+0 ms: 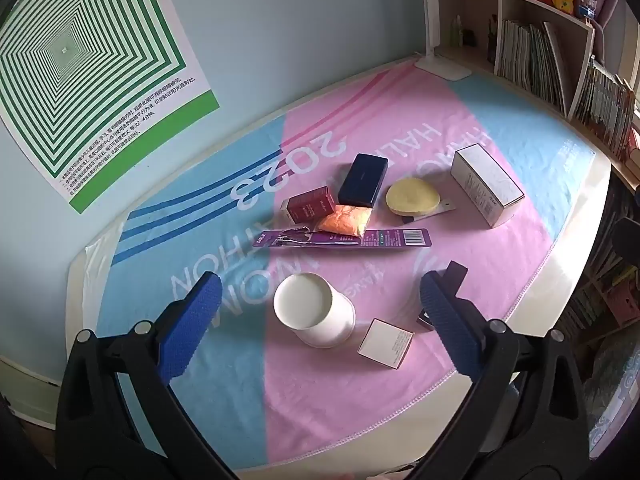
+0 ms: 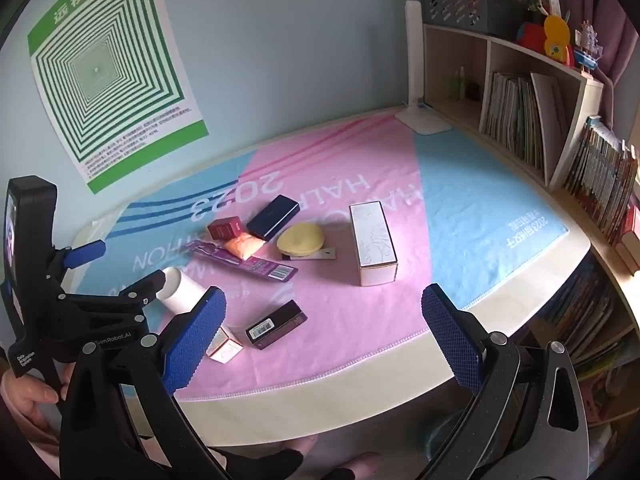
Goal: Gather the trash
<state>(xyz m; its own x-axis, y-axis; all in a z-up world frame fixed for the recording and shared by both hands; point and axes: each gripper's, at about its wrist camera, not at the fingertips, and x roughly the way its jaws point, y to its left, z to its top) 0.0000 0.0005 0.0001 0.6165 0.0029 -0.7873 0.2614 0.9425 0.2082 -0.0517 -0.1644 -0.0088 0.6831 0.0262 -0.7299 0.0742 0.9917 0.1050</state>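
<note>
Trash is seen scattered over a pink and blue cloth (image 1: 400, 380) spread on the surface. A white paper cup (image 1: 316, 310) lies on its side near the front, with a small white box (image 1: 386, 343) just beside it and a dark maroon box (image 2: 276, 324) close by. Farther back, a purple blister card (image 1: 344, 239), an orange packet (image 1: 346, 220), a red box (image 1: 308, 204), a navy case (image 1: 363, 180) and a yellow round sponge (image 1: 413, 196) are clustered together, some touching. A tall white carton (image 1: 486, 184) lies apart to the right.

The left tool (image 1: 320, 308) is held spread wide above the cup, with nothing gripped. The right tool (image 2: 324, 328) is likewise spread wide and empty, held over the front edge of the surface.
</note>
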